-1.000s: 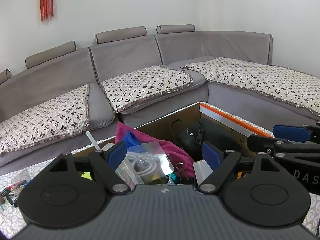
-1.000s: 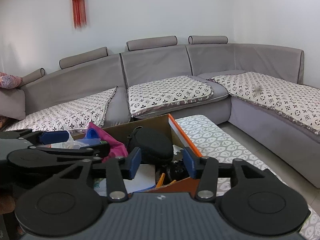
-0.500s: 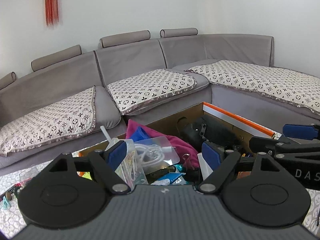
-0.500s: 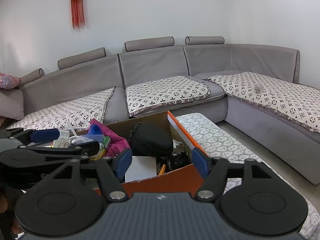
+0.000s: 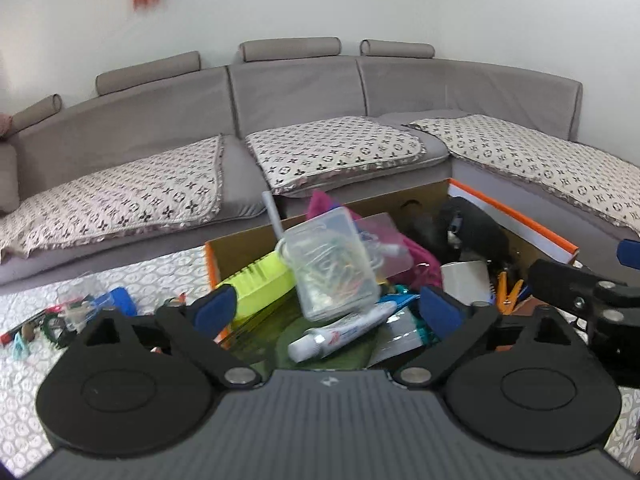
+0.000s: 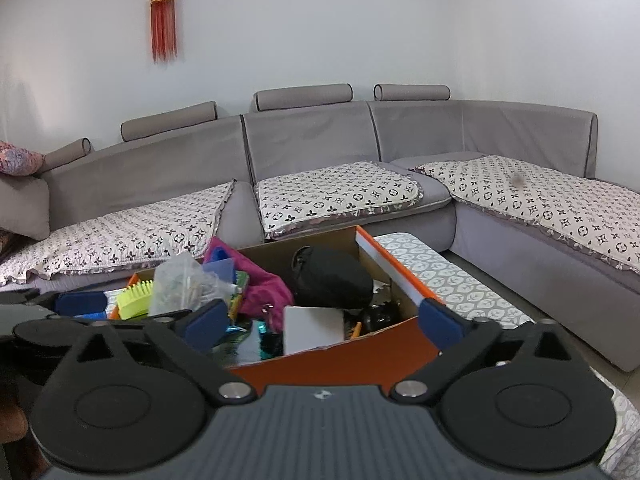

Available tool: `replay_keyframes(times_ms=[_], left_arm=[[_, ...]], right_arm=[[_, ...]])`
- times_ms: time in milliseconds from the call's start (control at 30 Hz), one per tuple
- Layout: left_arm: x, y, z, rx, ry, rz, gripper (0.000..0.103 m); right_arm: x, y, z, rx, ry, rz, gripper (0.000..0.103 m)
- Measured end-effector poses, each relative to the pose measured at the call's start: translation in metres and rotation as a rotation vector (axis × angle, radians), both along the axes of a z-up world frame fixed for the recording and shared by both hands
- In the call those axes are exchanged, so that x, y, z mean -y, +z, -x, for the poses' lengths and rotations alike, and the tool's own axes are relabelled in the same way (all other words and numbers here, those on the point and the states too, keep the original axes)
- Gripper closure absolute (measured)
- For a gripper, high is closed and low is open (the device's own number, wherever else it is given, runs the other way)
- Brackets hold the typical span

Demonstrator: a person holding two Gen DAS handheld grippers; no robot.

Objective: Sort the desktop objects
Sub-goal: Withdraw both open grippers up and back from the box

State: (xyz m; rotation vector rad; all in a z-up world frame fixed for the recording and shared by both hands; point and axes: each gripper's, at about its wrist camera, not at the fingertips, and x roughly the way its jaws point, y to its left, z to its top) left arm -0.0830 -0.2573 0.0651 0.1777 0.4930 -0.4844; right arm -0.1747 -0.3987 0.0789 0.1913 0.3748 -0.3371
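Both tools are opening, nothing pinched: left tool (image 5: 326, 306) behind a clear paperclip box (image 5: 332, 264), right tool (image 6: 320, 324) at the orange cardboard box (image 6: 340, 360).

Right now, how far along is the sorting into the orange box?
Mostly done: the orange box already holds a black pouch, a pink cloth and more. In hand: nothing; the left gripper is opening around a clear clip box, and the right gripper is opening, empty. Left: small clutter on the table.
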Motion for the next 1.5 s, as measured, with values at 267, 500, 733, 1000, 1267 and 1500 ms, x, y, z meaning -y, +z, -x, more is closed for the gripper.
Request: replay_keyframes(times_ms=[267,500,733,1000,1267,1500], left_arm=[[-0.016,-0.001,0.002,-0.002,0.028,-0.003,0.0],[-0.023,-0.003,0.002,-0.002,0.035,-0.01,0.0],[-0.027,-0.005,0.008,0.009,0.049,-0.03,0.0],[-0.041,-0.008,0.014,0.002,0.07,-0.003,0.0],[-0.054,-0.001,0.026,0.07,0.085,0.001,0.0],[-0.055,-0.001,0.031,0.084,0.089,-0.003,0.0]], right_arm=[[-0.017,0.0,0.001,-0.007,0.01,-0.017,0.0],[-0.027,-0.003,0.001,-0.02,0.013,-0.023,0.0],[-0.03,-0.006,0.004,-0.026,-0.003,-0.033,0.0],[-0.038,-0.008,0.008,-0.033,-0.002,-0.043,0.0],[-0.056,-0.003,0.018,-0.012,-0.004,0.0,0.0],[-0.062,-0.004,0.025,-0.028,-0.04,0.015,0.0]])
